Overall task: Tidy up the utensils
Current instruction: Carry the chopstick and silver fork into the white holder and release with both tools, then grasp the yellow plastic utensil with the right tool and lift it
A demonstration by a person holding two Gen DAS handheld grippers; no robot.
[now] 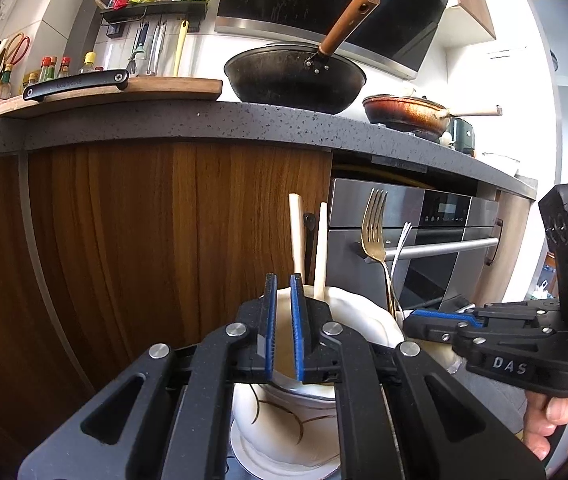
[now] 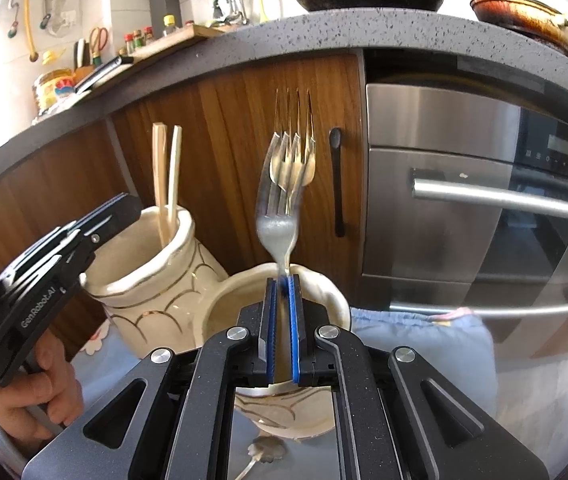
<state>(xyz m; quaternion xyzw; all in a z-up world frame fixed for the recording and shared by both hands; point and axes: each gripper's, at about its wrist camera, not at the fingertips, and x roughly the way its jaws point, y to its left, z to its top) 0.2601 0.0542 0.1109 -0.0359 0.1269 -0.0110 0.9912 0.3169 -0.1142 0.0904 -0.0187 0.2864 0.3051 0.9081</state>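
Standing upright, tines up, the silver fork (image 2: 280, 200) is pinched by its handle in the right tool (image 2: 283, 280), directly above the mouth of the near cream holder (image 2: 324, 292), where a gold fork (image 2: 298, 136) stands. Its long axis runs vertical, so lowering looks next. Just left, the other holder (image 2: 152, 280) keeps two chopsticks (image 2: 167, 176); the left tool (image 1: 283, 280) grips its rim.
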